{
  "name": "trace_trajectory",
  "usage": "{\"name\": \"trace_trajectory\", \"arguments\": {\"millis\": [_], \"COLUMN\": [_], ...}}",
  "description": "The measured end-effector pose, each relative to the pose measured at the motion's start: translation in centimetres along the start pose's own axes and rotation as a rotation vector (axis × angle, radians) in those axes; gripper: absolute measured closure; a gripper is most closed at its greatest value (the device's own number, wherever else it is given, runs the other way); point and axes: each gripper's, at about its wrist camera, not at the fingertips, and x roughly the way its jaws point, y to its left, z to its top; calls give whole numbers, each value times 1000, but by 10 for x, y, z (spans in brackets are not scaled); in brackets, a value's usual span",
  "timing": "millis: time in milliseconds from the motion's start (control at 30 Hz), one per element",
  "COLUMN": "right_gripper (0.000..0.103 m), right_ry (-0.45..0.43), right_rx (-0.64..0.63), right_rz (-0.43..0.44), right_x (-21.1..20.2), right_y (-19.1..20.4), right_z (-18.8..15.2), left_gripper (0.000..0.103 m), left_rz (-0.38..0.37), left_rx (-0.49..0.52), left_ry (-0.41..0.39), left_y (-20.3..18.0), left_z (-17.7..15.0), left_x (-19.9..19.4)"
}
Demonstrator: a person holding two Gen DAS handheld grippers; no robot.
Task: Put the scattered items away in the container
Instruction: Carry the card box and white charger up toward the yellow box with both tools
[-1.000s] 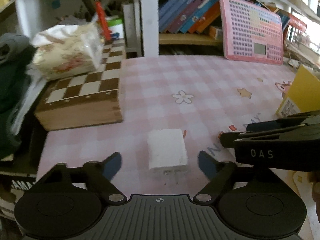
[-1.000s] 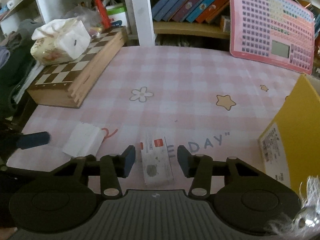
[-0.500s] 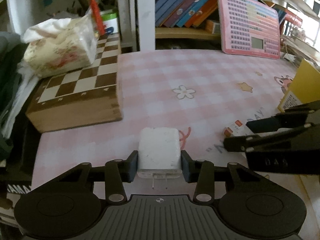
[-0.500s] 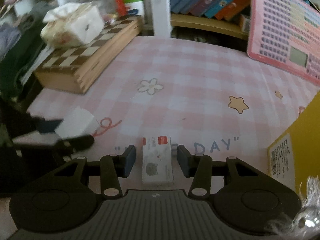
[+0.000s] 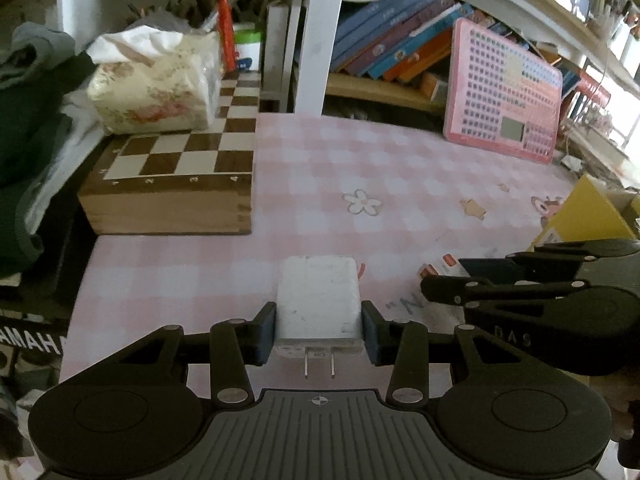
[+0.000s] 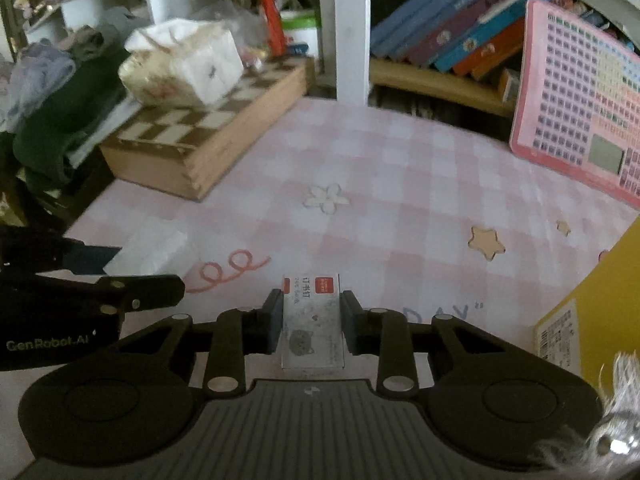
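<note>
My left gripper [image 5: 319,330] is shut on a white plug adapter [image 5: 318,298], its two prongs pointing back at the camera, held a little above the pink checked table [image 5: 400,168]. My right gripper [image 6: 311,322] is shut on a small white staple box [image 6: 312,320] with red labels. In the left wrist view the right gripper [image 5: 444,276] shows at the right with the staple box [image 5: 440,266] at its tips. In the right wrist view the left gripper [image 6: 132,276] and the adapter [image 6: 154,248] show at the left. A yellow container [image 6: 600,308] stands at the right edge.
A wooden chessboard box [image 5: 180,184] with a tissue pack [image 5: 156,84] on it sits at the left. A pink keypad toy [image 5: 508,108] leans on a shelf of books [image 5: 396,48] at the back. Dark clothes [image 5: 24,120] are piled at the far left.
The left jaws closed onto the white adapter and lifted it slightly. The right jaws closed from a loose gap onto the staple box. Both wrists rolled a little.
</note>
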Motion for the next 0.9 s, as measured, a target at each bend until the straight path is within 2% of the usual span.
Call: {"name": "trace_trajectory", "arguments": {"millis": [400,667,900], "right_gripper": [75,75,75], "right_ry": [-55,-47,-75], "right_rx": [12,-6,-11], "right_rz": [23,36,50], "right_x": [-51,-89,-137], "right_y": [5,16,27], "right_z": [-12,-41,-66], "left_gripper": [61,61,61], "left_rz": [-45,-71,-104], "left_rx": [22,59,67], "left_ry": [-14,-32,-58], "left_y": [-9,-22,-32], "left_z": [-27,-50,-71], "left_x": [-47,-88,-128]}}
